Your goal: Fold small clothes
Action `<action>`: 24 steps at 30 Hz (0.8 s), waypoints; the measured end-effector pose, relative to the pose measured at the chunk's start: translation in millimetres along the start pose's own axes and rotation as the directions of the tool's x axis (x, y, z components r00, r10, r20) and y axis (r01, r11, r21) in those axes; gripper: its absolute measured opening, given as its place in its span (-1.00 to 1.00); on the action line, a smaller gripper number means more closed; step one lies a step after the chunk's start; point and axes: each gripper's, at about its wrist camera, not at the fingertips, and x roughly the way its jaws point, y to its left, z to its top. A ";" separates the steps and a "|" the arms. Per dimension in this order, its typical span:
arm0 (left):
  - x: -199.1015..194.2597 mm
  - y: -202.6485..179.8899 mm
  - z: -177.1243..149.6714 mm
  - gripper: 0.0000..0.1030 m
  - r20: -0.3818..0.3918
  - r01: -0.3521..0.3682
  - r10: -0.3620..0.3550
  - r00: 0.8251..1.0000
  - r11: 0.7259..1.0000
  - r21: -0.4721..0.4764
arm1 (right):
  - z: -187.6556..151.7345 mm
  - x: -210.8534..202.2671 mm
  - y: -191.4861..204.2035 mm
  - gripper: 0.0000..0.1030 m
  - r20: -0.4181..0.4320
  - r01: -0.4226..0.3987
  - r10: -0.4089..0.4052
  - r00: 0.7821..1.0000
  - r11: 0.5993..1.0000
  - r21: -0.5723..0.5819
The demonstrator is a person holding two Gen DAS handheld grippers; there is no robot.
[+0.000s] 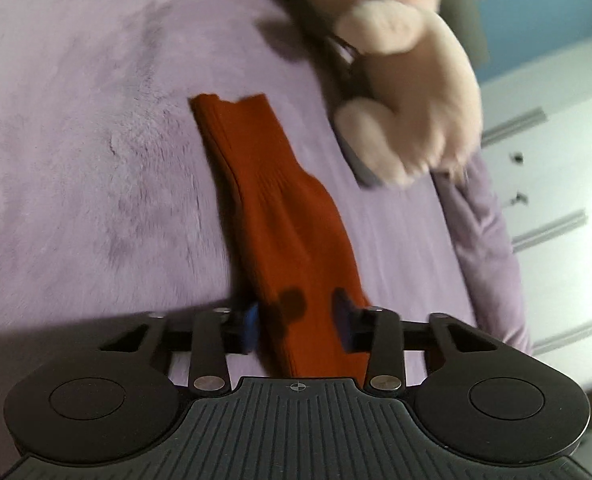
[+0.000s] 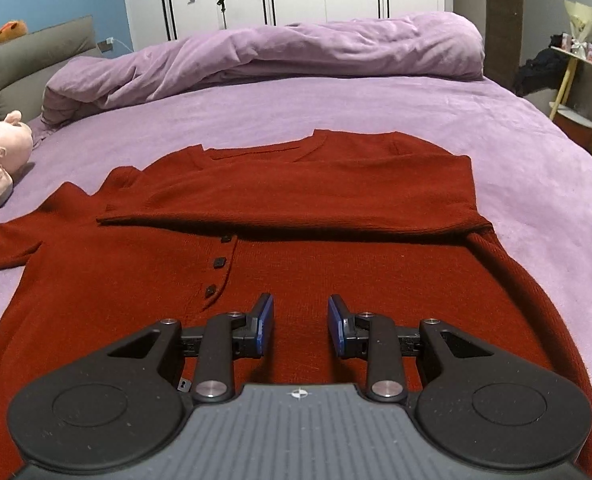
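Left gripper (image 1: pixel 297 322) straddles sleeve (image 1: pixel 280 216); only right wrist shows buttons (image 2: pixel 219 262).

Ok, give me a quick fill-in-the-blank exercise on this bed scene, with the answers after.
1. The left claw straddles the cardigan's ____.
2. The cardigan is ____ in colour.
3. The right claw has its jaws ____, gripping nothing.
4. The bed cover is ____ in colour.

Missing words: sleeve; red; open; purple
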 end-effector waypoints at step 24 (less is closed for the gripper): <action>-63.5 -226.6 -264.5 -0.71 -0.322 0.407 -0.264 0.909 0.402 0.820 | 11.9 -15.6 -31.3 -0.45 0.066 0.021 -0.028 0.997 0.994 0.111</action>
